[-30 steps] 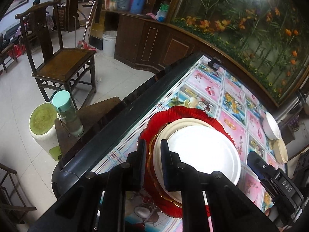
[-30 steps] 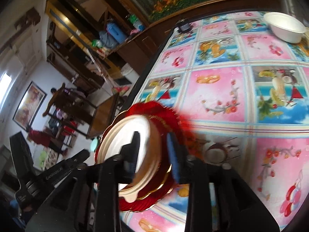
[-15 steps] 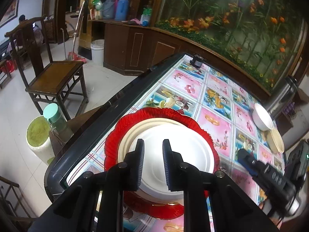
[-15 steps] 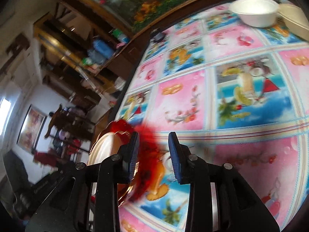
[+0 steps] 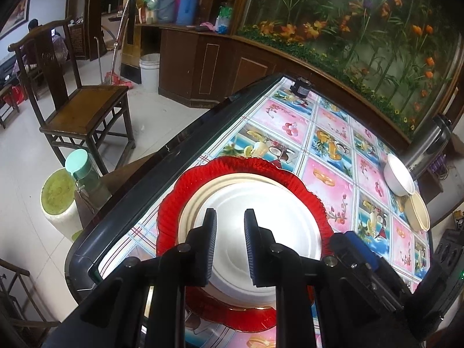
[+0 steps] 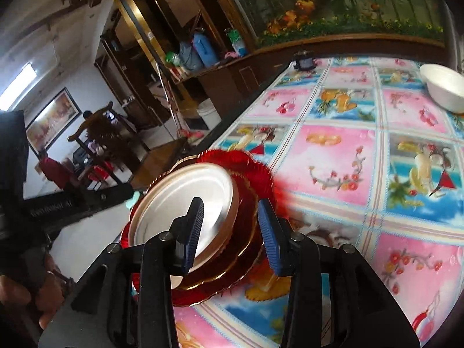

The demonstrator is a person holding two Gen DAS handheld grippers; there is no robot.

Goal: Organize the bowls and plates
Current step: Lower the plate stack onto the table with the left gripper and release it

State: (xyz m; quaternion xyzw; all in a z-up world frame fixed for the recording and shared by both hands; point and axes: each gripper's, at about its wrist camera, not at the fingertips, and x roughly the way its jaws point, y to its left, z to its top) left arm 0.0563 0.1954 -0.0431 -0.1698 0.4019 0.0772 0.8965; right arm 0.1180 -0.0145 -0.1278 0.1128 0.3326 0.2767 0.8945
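Plates sit already in one stack near the left edge of the tabletop: a white plate on a beige plate, both on a red scalloped plate. The left tool hangs directly above the white plate, its jaws parted by a narrow gap and nothing between them. In the right wrist view the right tool stands wider apart at the near rim of the stack — one finger over the white plate, the other outside the red rim. We cannot tell if the fingers touch the rim; they do not appear closed on it.

The relation that matters, we judge, is where the loose pieces lie. The white bowl and the beige bowl rest just beside each other at the far right edge, near a steel thermos — well apart from the stack. In the right wrist view the white bowl is forward and to the right of the right tool, so this arm seems the nearer one. It would have to travel across the patterned cloth, away from the stack.
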